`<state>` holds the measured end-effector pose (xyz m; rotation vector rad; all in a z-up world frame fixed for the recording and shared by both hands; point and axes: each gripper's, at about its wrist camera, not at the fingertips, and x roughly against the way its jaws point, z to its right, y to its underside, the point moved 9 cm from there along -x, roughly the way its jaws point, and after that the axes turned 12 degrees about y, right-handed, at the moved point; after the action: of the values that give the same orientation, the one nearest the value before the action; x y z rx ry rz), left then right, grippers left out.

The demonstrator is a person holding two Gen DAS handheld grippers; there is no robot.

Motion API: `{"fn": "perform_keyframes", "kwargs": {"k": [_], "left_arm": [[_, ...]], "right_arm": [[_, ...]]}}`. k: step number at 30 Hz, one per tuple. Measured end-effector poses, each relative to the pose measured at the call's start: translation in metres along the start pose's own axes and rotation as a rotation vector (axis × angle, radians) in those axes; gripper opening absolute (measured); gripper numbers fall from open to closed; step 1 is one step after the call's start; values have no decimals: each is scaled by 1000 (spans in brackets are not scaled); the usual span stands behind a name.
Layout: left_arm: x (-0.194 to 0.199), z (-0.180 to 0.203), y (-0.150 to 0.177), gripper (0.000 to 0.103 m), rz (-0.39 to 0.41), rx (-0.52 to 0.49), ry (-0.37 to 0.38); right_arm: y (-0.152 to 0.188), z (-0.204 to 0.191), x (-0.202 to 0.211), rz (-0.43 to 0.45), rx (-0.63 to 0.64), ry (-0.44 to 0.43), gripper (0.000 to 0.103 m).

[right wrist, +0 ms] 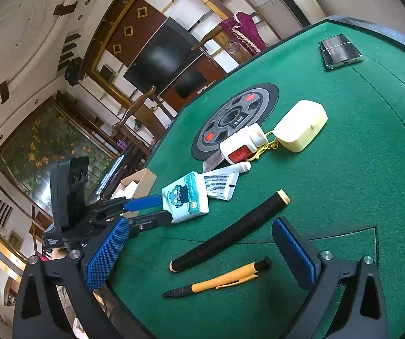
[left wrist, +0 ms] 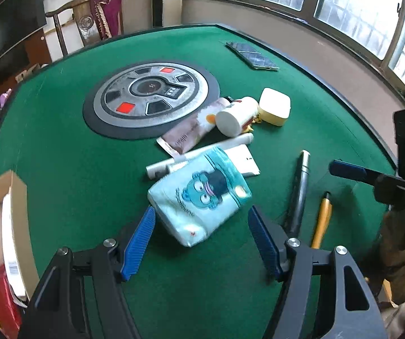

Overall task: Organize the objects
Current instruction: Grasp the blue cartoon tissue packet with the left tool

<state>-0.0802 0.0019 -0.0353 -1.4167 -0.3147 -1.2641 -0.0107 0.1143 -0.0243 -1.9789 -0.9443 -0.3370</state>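
The left tongs stand wide open, nothing gripped, and the tissue pack lies on the green table just beyond and between the blue pads. Its long axis runs near-left to far-right across the gap, the cartoon face up. The left hand is clearly the nearer one. The right tongs also gape empty, above the orange pen and black tube. A cardboard box sits at the near left edge, likely the destination.

cardboard box cropped, banknote part-covered
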Motion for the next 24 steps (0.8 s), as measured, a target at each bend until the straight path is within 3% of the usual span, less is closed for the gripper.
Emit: {"fn": "perform_keyframes", "kwargs": {"k": [4,6,10,16,20,24], "left_arm": [[5,-4,-11,68,20,-99,-103],[4,0,-13,68,-9,-179,-107],[-7,8,-15,68,-81,-286,-60],[-28,5,-12,68,-143,-294,-9],[-29,9,-8,70,-137,-292,4],[-36,23,11,71,-192,-314,40]], "right_arm": [[1,1,1,3,-5,2,103],[1,1,1,0,-6,2,103],[0,1,1,0,-8,-1,103],[0,1,0,-2,-14,0,103],[1,0,0,-6,-14,-1,103],[1,0,1,-9,-12,-2,103]]}}
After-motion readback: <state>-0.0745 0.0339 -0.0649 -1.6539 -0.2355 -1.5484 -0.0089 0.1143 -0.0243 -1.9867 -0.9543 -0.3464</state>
